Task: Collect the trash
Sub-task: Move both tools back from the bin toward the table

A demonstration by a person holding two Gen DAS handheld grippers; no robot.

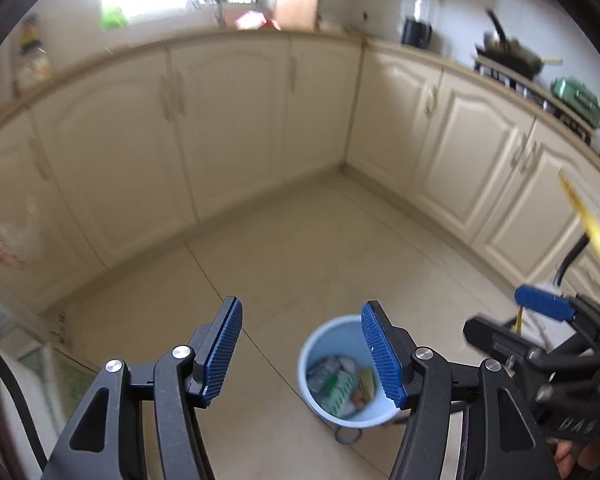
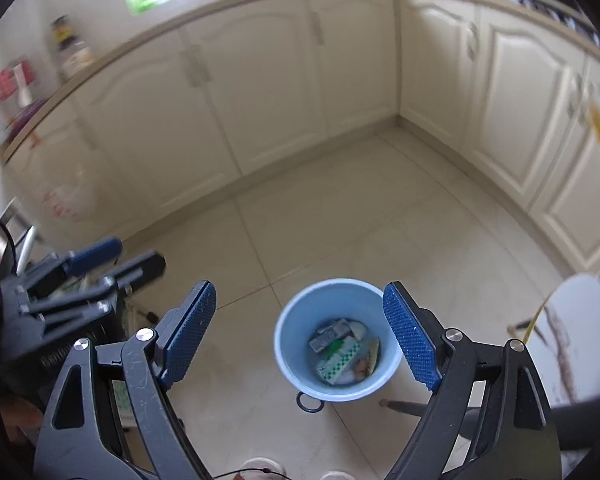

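Trash [image 2: 342, 354] lies in the bin [image 2: 296, 320] below us; left gripper [image 1: 302, 354] and right gripper [image 2: 300, 334] gape empty. Blurred views, possibly haste, could make us knock the bin over.

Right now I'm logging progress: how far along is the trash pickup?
Done: wrappers and cartons lie inside the blue bin. In hand: nothing; the left gripper and right gripper both have empty, open jaws. Left: no loose trash shows on the floor; only a dark ring beside the bin.
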